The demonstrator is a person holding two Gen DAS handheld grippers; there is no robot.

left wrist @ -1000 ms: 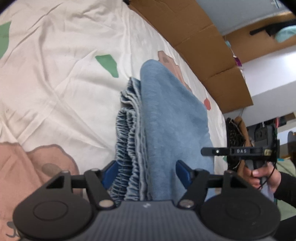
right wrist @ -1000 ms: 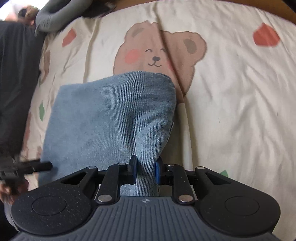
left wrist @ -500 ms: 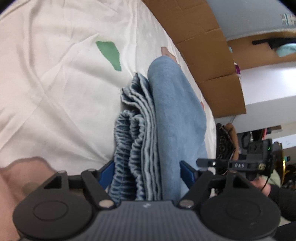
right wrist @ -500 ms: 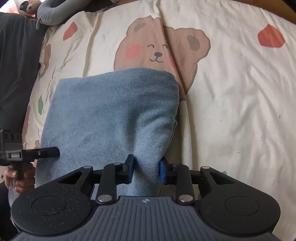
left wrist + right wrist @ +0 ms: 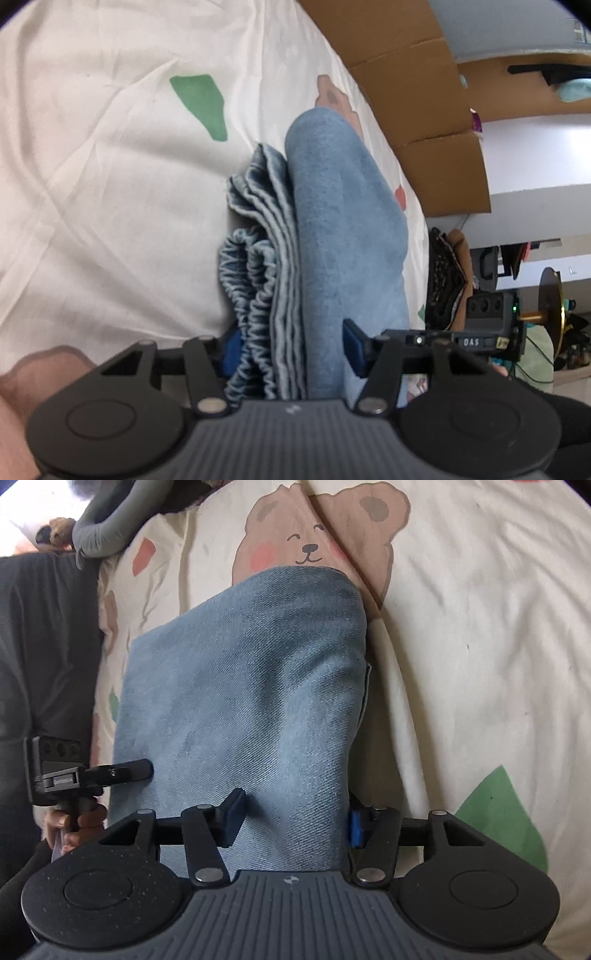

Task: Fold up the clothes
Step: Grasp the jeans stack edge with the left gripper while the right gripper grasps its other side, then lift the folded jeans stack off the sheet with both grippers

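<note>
Two grippers: both at the near edge of one folded blue denim garment (image 5: 243,686) that lies on a cream bedsheet (image 5: 461,627) printed with a bear (image 5: 317,535) and green leaf shapes.
Garment: folded into a thick stack — smooth top layer, with hems and a gathered elastic waistband (image 5: 251,295) showing along its left side in the left wrist view.
Left gripper (image 5: 290,345): jaws have just been closing; the stacked edge sits between the blue pads, which reach the fabric on both sides, though whether they press it I cannot tell.
Right gripper (image 5: 293,821): jaws have just been opening — fingers apart, the denim between them; the left pad (image 5: 232,821) stands clear of the cloth.
Surroundings: brown cardboard (image 5: 424,103) beyond the bed's far edge; a dark sleeve (image 5: 37,646) at left in the right wrist view.
Hands: fingers (image 5: 79,821) grip the left tool's handle.
</note>
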